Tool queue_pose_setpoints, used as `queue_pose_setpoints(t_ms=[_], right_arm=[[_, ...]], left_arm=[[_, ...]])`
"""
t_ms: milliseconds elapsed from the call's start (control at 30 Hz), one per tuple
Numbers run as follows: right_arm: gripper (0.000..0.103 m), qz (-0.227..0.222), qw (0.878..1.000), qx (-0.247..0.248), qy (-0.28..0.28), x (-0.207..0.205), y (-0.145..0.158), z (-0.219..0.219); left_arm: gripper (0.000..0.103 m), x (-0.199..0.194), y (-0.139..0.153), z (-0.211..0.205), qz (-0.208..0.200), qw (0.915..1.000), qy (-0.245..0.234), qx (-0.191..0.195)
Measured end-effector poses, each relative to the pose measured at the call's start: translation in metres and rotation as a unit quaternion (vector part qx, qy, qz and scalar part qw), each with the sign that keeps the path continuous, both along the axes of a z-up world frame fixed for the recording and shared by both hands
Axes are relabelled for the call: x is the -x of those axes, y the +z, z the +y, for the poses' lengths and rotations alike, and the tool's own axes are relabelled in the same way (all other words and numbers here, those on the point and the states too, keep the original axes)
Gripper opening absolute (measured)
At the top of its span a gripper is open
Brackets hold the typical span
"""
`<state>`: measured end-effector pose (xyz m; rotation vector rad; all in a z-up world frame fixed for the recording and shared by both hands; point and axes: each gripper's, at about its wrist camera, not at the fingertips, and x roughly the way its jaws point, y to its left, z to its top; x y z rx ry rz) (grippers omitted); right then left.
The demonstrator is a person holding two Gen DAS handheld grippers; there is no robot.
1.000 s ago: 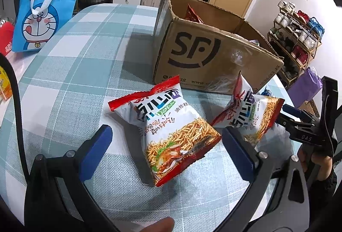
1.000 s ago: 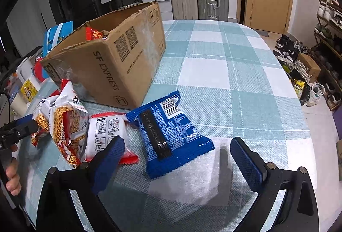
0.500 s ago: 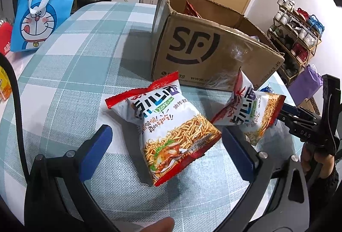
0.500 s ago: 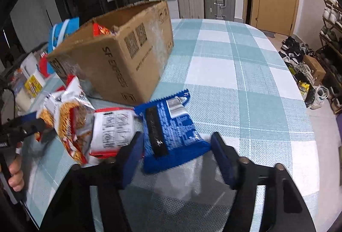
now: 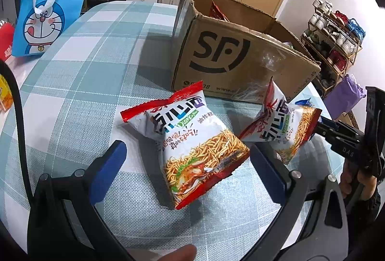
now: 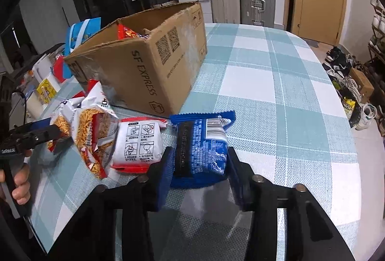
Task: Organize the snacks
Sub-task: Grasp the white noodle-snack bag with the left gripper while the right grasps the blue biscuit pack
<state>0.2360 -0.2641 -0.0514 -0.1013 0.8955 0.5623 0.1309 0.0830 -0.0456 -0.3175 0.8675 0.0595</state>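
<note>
The right gripper (image 6: 199,162) has just closed on the blue packet (image 6: 201,152).
Left gripper (image 5: 187,164) hangs open over a noodle bag (image 5: 192,140) on the desk (image 5: 79,83).

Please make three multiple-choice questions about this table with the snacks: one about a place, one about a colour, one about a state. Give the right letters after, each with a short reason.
1. Where does the blue snack packet lie?
A. inside the cardboard box
B. on the checked tablecloth, in front of the box
C. on the floor by the door

2. What colour are the sealed edges of the noodle snack bag in front of the left gripper?
A. red
B. green
C. black

3. How does the right gripper stand?
A. wide open above the box
B. closed on nothing
C. closed on the blue snack packet

Answers:
1 B: it rests on the tablecloth, just outside a lower corner of the cardboard box.
2 A: the top and bottom seams are red.
3 C: its jaws have just been closing, and both blue pads now press the packet's sides.
</note>
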Motion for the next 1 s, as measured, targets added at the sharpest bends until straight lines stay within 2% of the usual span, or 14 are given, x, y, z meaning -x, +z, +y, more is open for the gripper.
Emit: queue_pose_setpoints(t_ms=[300,533,633,700,767,900,1000], right_arm=[[0.042,-0.041,0.998,-0.037,-0.003,0.012,0.027,-0.006],[0.042,-0.052,0.998,-0.044,-0.004,0.016,0.037,-0.008],[0.042,-0.054,0.997,-0.046,-0.005,0.016,0.038,-0.008],[0.042,-0.056,0.997,-0.047,-0.005,0.017,0.038,-0.009],[0.043,-0.056,0.997,-0.048,-0.005,0.017,0.039,-0.010],[0.043,-0.058,0.997,-0.048,-0.005,0.018,0.039,-0.010],[0.042,-0.060,0.997,-0.050,-0.003,0.018,0.040,-0.010]], left_arm=[[0.102,-0.003,-0.001,0.000,-0.006,0.9999,0.004,0.008],[0.101,-0.013,-0.006,0.008,0.002,0.9987,0.022,0.047],[0.093,-0.015,-0.010,0.009,0.004,0.9986,0.018,0.050],[0.080,-0.015,-0.010,0.007,0.004,0.9986,0.013,0.052],[0.074,-0.014,-0.010,0.007,0.002,0.9985,0.010,0.055],[0.054,-0.008,-0.006,0.003,-0.013,0.9994,0.002,0.033],[0.047,-0.005,-0.002,0.001,-0.021,0.9992,-0.007,0.033]])
